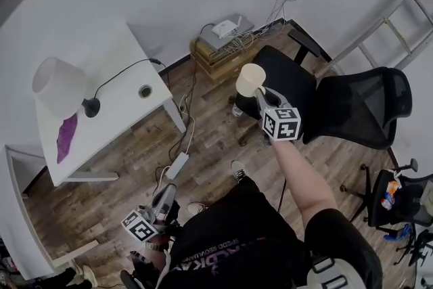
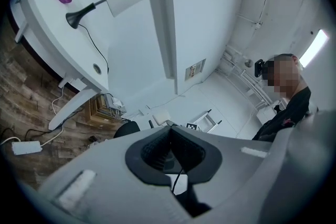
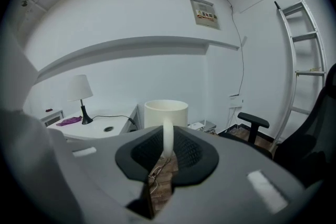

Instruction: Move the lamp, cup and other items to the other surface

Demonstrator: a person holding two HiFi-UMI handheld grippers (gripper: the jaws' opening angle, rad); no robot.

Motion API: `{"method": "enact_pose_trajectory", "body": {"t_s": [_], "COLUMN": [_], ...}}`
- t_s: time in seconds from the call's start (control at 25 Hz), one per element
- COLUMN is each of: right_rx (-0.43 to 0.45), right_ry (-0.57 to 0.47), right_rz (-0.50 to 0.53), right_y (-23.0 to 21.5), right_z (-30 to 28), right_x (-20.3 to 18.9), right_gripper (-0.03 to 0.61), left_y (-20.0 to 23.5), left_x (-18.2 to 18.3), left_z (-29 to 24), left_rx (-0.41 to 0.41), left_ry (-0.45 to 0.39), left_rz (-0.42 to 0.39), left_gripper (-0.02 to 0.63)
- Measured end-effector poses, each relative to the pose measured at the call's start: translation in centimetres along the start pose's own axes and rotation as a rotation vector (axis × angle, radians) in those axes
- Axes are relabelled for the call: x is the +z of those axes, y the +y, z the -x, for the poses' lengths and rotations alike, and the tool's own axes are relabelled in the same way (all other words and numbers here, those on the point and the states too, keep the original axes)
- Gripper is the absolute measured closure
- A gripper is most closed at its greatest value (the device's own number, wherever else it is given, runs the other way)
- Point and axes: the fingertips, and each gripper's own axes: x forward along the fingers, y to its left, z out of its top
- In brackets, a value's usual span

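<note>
A cream cup (image 1: 250,80) hangs in the air over the wood floor, right of the white desk (image 1: 128,51). My right gripper (image 1: 259,93) is shut on its handle; in the right gripper view the cup (image 3: 166,112) stands upright just beyond the right gripper (image 3: 168,145). On the desk stand a white-shaded lamp (image 1: 58,85) with a black base and cord, and a purple item (image 1: 66,135). The lamp (image 3: 80,91) and the purple item (image 3: 69,121) also show there. My left gripper (image 1: 169,194) is low near the person's body, its jaws shut with nothing between them (image 2: 169,131).
A black office chair (image 1: 358,108) stands right of the cup, with a second chair (image 1: 399,203) further right. A cardboard box (image 1: 220,51) with a router and cables sits by the wall. A power strip (image 1: 177,166) lies on the floor. A ladder (image 1: 399,17) leans at the right.
</note>
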Motion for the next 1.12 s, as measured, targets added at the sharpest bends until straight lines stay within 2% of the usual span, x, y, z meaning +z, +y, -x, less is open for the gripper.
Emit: {"method": "enact_pose_trajectory", "body": {"t_s": [0.2,0.6,0.88,1.12], "right_rx": [-0.04,-0.098,-0.114,-0.125], "right_ry": [0.021,0.098,0.177,0.279], "right_rz": [-0.018,-0.066,-0.084,-0.106], "right_y": [-7.7,-22.1,-28.4,-31.1], "right_z": [-0.7,-4.9,-7.9,-10.3], "right_x": [-0.6,-2.9,-6.9,-12.0], "right_gripper": [0.528,0.528,0.528,0.528], "left_y": [-0.5,-0.3,0.1,0.2], "left_x": [-1.9,-5.0,-7.0,-9.0], "left_z": [-6.4,-17.9,-20.4,-20.5], "left_rx": [-0.001,0.045,0.149,0.237], "left_ry": [0.046,0.086,0.094,0.126], "left_rz": [0.001,0.03,0.048,0.092], "left_gripper": [0.615,0.615,0.615,0.615]}}
